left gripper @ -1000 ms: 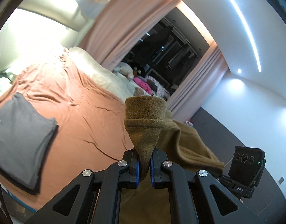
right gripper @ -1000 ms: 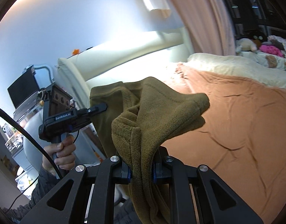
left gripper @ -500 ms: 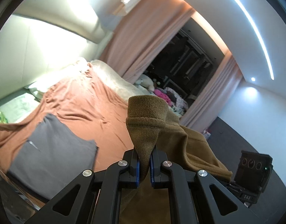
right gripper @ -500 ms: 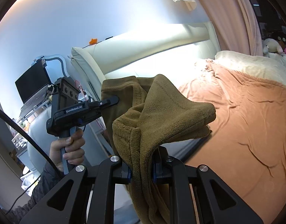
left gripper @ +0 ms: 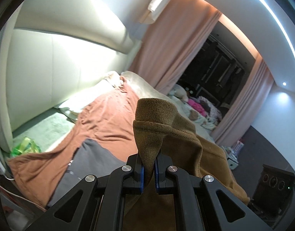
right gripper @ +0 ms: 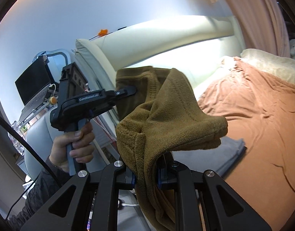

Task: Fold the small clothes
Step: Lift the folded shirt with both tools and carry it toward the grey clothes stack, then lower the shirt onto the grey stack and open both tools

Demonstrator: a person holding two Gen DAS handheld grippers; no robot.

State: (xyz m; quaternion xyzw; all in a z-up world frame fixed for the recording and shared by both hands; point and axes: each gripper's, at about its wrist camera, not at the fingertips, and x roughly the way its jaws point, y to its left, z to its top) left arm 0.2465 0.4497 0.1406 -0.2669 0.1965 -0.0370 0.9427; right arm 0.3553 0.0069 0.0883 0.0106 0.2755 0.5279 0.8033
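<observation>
An olive-brown fleece garment (left gripper: 166,134) hangs in the air between both grippers. My left gripper (left gripper: 148,175) is shut on one edge of it. My right gripper (right gripper: 145,175) is shut on another edge, and the cloth (right gripper: 166,119) drapes over its fingers. The left gripper also shows in the right wrist view (right gripper: 132,91), held by a hand and clamped on the garment's far corner. A folded grey garment (left gripper: 85,165) lies on the rust-orange bedsheet (left gripper: 109,123) below; it also shows in the right wrist view (right gripper: 215,157).
The padded cream headboard (left gripper: 60,57) stands behind the bed. A green packet (left gripper: 24,146) lies by the mattress edge. Pillows and soft toys (left gripper: 186,96) sit at the far end. A laptop (right gripper: 33,90) stands on a side stand.
Both grippers have swung with the brown garment toward the head of the bed. The grey folded garment has shifted from the left toward the centre of the left wrist view. Both grips are unchanged.
</observation>
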